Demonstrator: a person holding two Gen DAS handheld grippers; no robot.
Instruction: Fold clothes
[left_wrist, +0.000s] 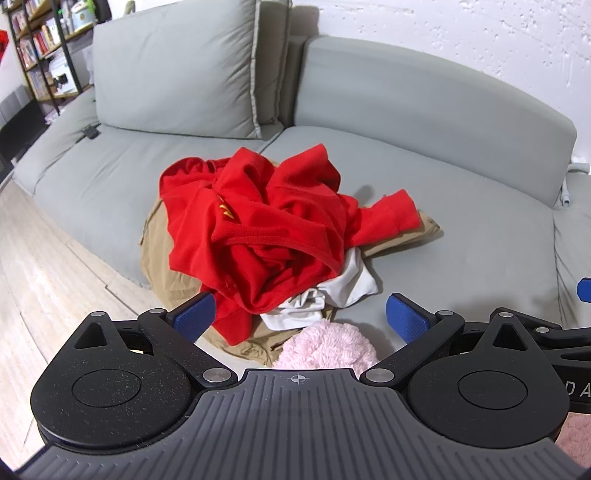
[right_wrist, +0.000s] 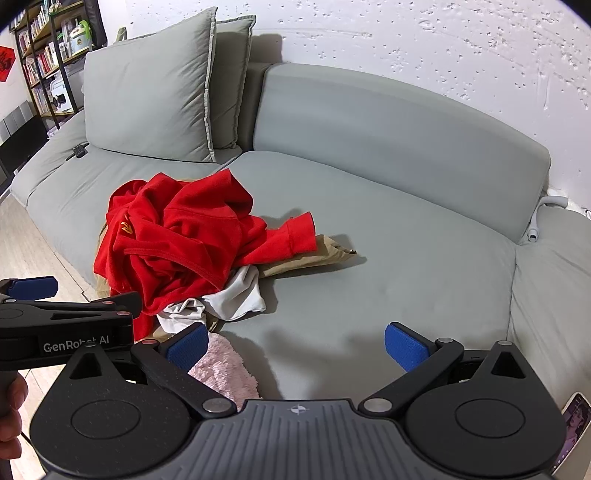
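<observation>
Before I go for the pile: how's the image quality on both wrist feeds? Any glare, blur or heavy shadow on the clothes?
Left wrist view: sharp, evenly lit, no glare; red garment shows crisp folds and throws a soft shadow on the sofa; fisheye bends the edges. Right wrist view: equally sharp; soft shadows under the sleeve and beige garment; wall is bright, texture still visible.

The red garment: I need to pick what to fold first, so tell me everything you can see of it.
The red garment is a soft, fleece-like top, crumpled in a heap on the grey sofa seat. A small yellow emblem shows on its left side, and one cuffed sleeve sticks out to the right. It lies on top of a tan garment and partly over a white one. Neither gripper touches it.
</observation>
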